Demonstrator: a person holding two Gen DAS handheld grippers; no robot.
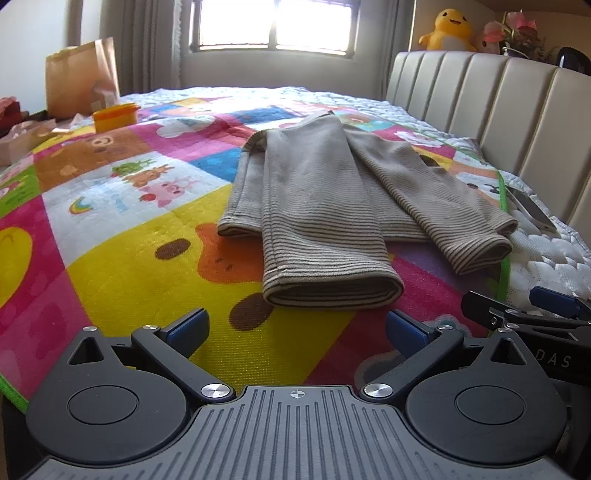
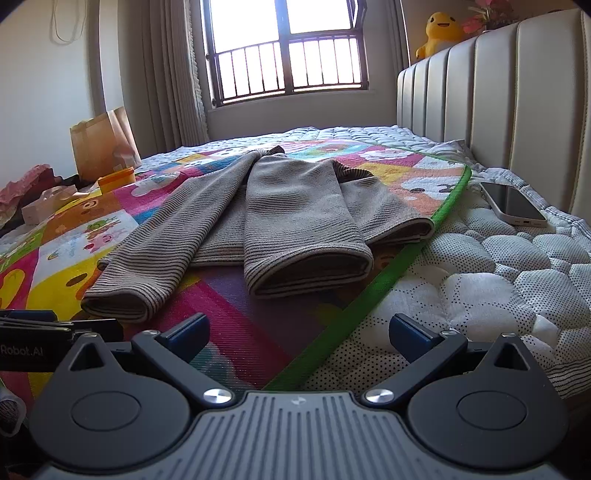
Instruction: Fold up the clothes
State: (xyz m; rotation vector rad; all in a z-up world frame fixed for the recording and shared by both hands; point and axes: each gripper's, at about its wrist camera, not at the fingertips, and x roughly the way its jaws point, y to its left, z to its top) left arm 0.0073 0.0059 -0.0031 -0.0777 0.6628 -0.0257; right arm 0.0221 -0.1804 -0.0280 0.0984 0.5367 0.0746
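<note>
A brown striped ribbed sweater (image 1: 325, 206) lies on a colourful cartoon play mat (image 1: 122, 240) spread over the bed, with both sleeves laid down over its body toward me. In the left wrist view my left gripper (image 1: 295, 330) is open, low over the mat, just short of the nearer sleeve cuff. The right gripper (image 1: 524, 314) shows at that view's right edge. In the right wrist view the sweater (image 2: 295, 221) lies ahead, and my right gripper (image 2: 297, 334) is open, empty, above the mat's green edge (image 2: 388, 273). The left gripper's body (image 2: 44, 332) pokes in at the left.
A phone (image 2: 513, 203) lies on the white quilted mattress (image 2: 480, 280) right of the mat. The padded headboard (image 1: 498, 110) runs along the right. A paper bag (image 1: 81, 77), an orange tub (image 1: 114, 116) and loose items sit far left. A yellow plush (image 1: 448, 31) sits above the headboard.
</note>
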